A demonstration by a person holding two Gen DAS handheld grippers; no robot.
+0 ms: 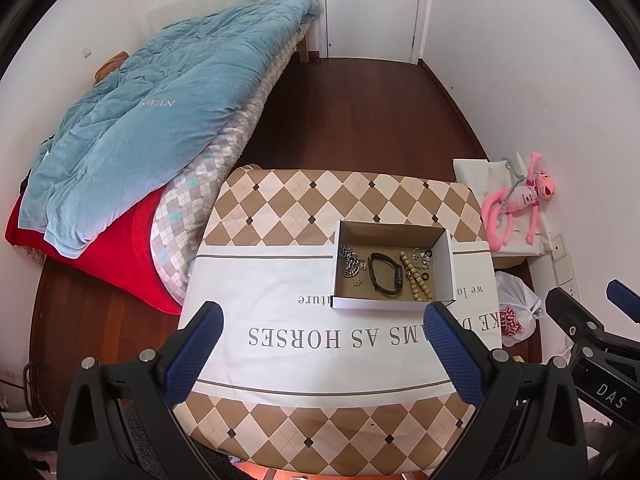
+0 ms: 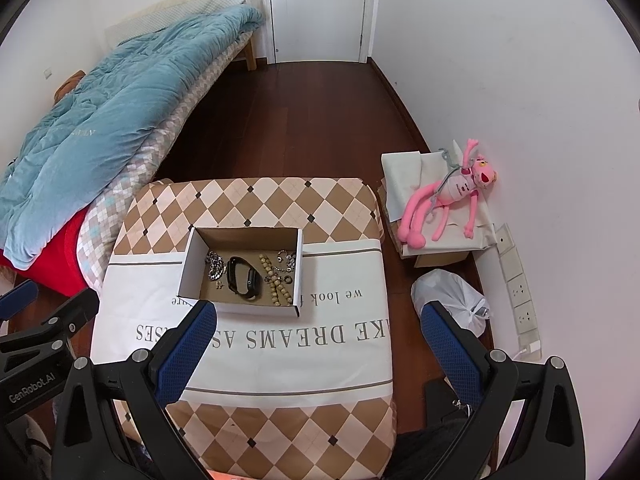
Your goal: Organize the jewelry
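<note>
Left gripper (image 1: 322,334) spread wide, nothing between its blue pads (image 1: 208,334), held above the near part of the table (image 1: 280,360). Right gripper (image 2: 318,330) likewise spread wide and empty, one pad over the table's cloth, the other past the table's right edge above the floor (image 2: 320,112). In the left wrist view the right gripper shows at the right edge; in the right wrist view the left one shows at the left edge. Table covered by a cloth with tan and cream diamonds and a white band carrying printed letters, seen upside down. Open cardboard box (image 1: 394,304) sits on the cloth near the table's middle, well ahead of both grippers and apart from them. All jewelry lies inside the box: a silver chain (image 1: 350,260) at the left, a small gold charm (image 1: 357,282) just beside it, a black band (image 1: 386,274) in the middle, a string of tan beads (image 1: 416,278) to its right, and small rings and silver bits (image 1: 424,258) toward the right wall. Beads touch the band's right side, or nearly; cannot tell which. Bed (image 1: 192,208) with a blue quilt (image 1: 140,120) and red blanket (image 1: 120,248) stands left of the table. Pink plush toy (image 2: 448,200) lies on white boxes against the right wall, a white plastic bag (image 2: 452,300) on the floor near it. White door (image 2: 320,8) at the far end.
</note>
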